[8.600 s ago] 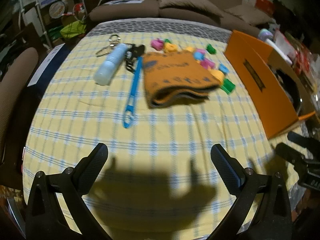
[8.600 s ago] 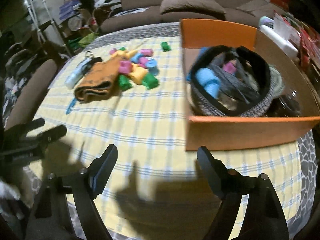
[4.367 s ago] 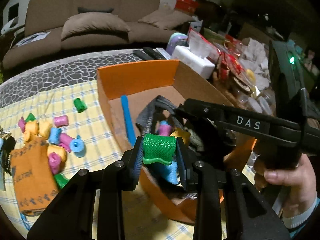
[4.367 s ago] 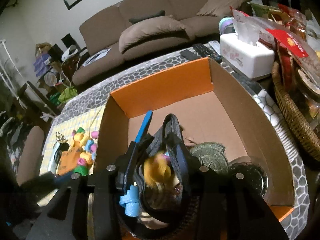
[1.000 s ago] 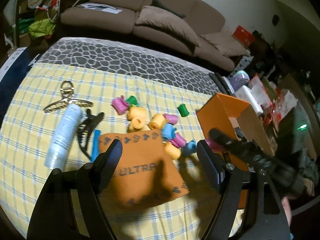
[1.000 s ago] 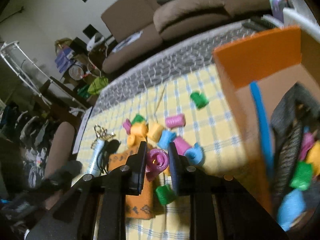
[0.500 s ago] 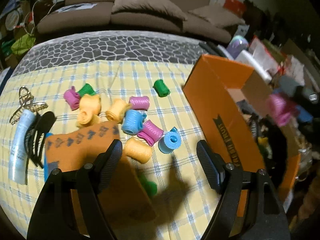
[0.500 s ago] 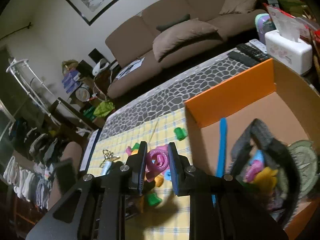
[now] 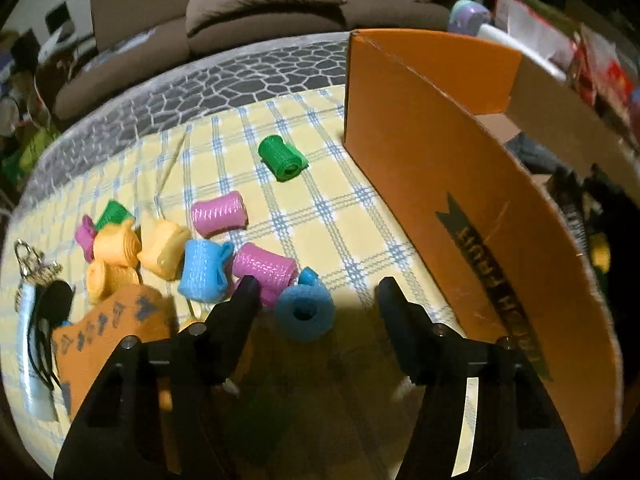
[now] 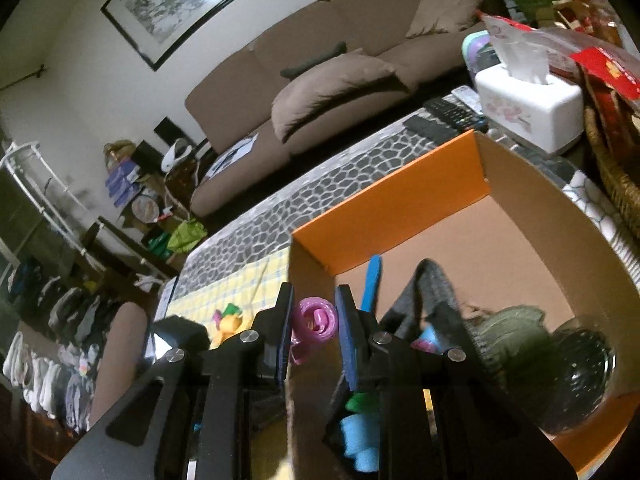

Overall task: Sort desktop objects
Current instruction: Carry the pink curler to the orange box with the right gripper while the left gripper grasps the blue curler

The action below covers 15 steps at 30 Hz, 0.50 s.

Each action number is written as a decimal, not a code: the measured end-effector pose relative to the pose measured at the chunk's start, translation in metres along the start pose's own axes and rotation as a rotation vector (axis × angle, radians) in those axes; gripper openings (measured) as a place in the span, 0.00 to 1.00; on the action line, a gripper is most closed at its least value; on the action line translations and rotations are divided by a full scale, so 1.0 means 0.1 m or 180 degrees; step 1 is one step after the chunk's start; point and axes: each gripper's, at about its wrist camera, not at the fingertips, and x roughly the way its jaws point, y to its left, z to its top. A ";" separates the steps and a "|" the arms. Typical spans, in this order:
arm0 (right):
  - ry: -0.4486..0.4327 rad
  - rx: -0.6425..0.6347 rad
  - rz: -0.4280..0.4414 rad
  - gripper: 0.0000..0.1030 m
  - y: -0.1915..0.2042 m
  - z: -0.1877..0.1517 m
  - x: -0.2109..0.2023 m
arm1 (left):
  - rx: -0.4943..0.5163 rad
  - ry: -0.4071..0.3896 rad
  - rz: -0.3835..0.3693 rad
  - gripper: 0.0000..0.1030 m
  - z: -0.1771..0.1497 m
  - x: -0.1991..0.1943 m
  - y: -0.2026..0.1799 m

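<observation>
My left gripper is open, low over the checked tablecloth, with a blue hair roller lying between its fingers. Pink, blue, yellow and green rollers lie scattered beyond it. The orange cardboard box stands to the right. My right gripper is shut on a pink roller above the box's left wall. Inside the box lie a grey pouch, a blue stick and more rollers.
An orange cloth, a white tube and a black clip lie at the table's left. A tissue box, remotes and a wicker basket stand behind the box. A brown sofa is beyond the table.
My left gripper has dropped close to the table and now straddles the blue roller. My right gripper has carried the pink roller further right, over the box's edge.
</observation>
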 end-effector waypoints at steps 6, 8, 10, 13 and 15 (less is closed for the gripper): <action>0.0032 -0.0014 -0.0120 0.20 -0.07 -0.01 0.15 | -0.0245 -0.0055 -0.0155 0.22 0.03 -0.04 0.16; 0.0073 0.0007 -0.0131 0.20 -0.07 -0.04 0.23 | -0.0328 -0.0100 -0.0216 0.22 0.05 -0.11 0.23; 0.0104 0.0042 -0.0139 0.20 -0.07 -0.06 0.30 | -0.0407 -0.0152 -0.0325 0.22 0.09 -0.20 0.27; 0.0144 0.0103 -0.0118 0.20 -0.08 -0.09 0.38 | -0.0526 -0.0275 -0.0551 0.22 0.16 -0.42 0.32; 0.0158 0.0124 -0.0126 0.20 -0.09 -0.09 0.42 | -0.0560 -0.0362 -0.0698 0.22 0.21 -0.57 0.30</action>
